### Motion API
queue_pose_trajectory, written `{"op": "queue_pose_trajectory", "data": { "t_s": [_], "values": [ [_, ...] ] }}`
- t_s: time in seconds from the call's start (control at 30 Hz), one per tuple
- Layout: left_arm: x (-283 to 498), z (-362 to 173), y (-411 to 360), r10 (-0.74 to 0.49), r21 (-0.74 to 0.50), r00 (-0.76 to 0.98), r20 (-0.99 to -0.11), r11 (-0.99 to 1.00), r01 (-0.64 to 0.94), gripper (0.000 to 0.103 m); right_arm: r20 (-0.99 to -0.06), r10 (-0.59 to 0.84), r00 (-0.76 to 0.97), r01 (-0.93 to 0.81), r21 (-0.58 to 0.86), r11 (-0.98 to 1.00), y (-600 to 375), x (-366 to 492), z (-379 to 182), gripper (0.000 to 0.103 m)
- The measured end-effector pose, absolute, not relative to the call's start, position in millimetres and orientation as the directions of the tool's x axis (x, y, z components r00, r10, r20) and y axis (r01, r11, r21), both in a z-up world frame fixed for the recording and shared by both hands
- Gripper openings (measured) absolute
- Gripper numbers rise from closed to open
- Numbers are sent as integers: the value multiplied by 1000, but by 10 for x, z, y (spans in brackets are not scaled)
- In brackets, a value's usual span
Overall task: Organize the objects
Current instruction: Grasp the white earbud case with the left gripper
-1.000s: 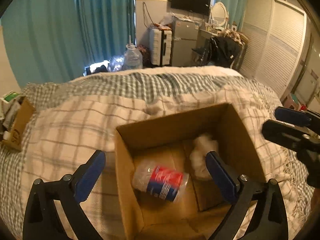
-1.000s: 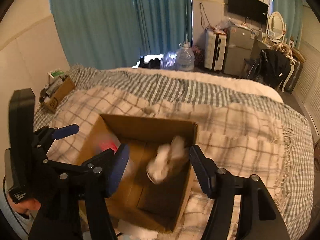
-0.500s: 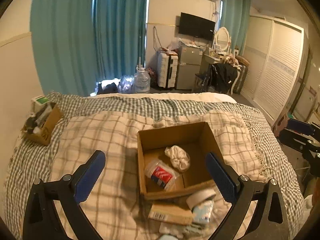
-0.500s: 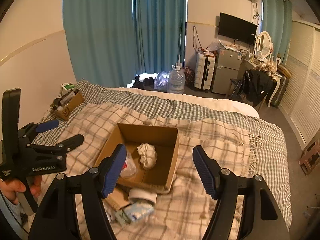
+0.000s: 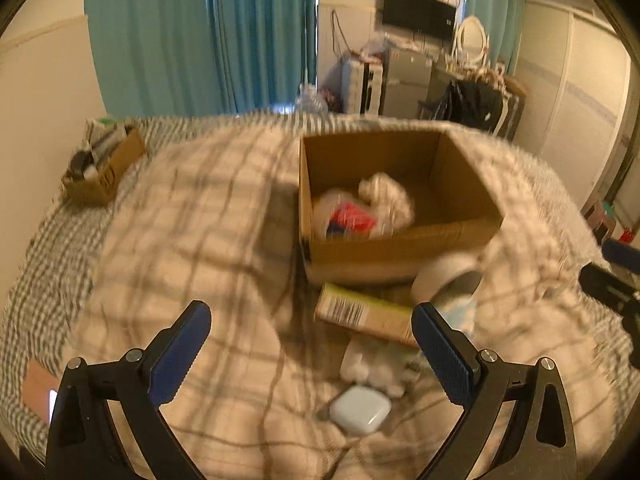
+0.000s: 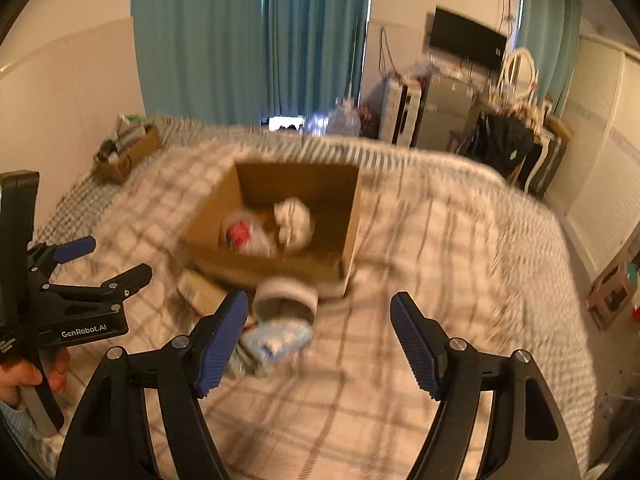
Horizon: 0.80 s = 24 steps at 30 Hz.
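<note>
An open cardboard box (image 5: 404,240) (image 6: 276,268) sits on the checked bed cover. It holds a white cloth bundle (image 5: 386,196) (image 6: 294,222) and a clear cup with a red label (image 5: 344,220) (image 6: 242,234). Before the box lie a tan carton (image 5: 366,314) (image 6: 198,288), a white tape roll (image 5: 444,276) (image 6: 286,298), a blue-white packet (image 6: 276,340) and a white earbud case (image 5: 360,410). My left gripper (image 5: 312,354) is open and empty, above the cover near these loose items. My right gripper (image 6: 318,344) is open and empty, right of the packet.
A small cardboard box of odds and ends (image 5: 102,172) (image 6: 126,156) stands at the bed's far left edge. Teal curtains, a suitcase, a fridge and a chair with a black bag (image 6: 504,148) stand beyond the bed. Both views are blurred.
Both grippers rose away from the box, then dropped back toward the loose items in front of it. Both stayed open and empty.
</note>
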<state>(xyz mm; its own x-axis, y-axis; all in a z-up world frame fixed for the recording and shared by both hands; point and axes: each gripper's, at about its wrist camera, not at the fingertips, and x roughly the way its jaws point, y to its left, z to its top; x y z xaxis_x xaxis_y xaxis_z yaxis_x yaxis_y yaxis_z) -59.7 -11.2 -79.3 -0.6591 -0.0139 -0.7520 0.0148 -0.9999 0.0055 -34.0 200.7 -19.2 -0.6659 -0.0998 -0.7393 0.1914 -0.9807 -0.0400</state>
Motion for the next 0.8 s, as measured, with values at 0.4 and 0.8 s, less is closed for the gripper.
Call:
{"op": "queue_pose_trajectory", "data": {
  "t_s": [0.4, 0.8],
  "values": [
    [-428, -1562, -106, 12, -43, -523, -852, -998, 48, 101, -835, -94, -542, 151, 14, -988, 1999, -449, -1072, 73],
    [-518, -1928, 173, 151, -125, -331, -931, -987, -99, 59, -860, -57, -507, 141, -17, -990, 1961, -500, -1185, 73]
  ]
}}
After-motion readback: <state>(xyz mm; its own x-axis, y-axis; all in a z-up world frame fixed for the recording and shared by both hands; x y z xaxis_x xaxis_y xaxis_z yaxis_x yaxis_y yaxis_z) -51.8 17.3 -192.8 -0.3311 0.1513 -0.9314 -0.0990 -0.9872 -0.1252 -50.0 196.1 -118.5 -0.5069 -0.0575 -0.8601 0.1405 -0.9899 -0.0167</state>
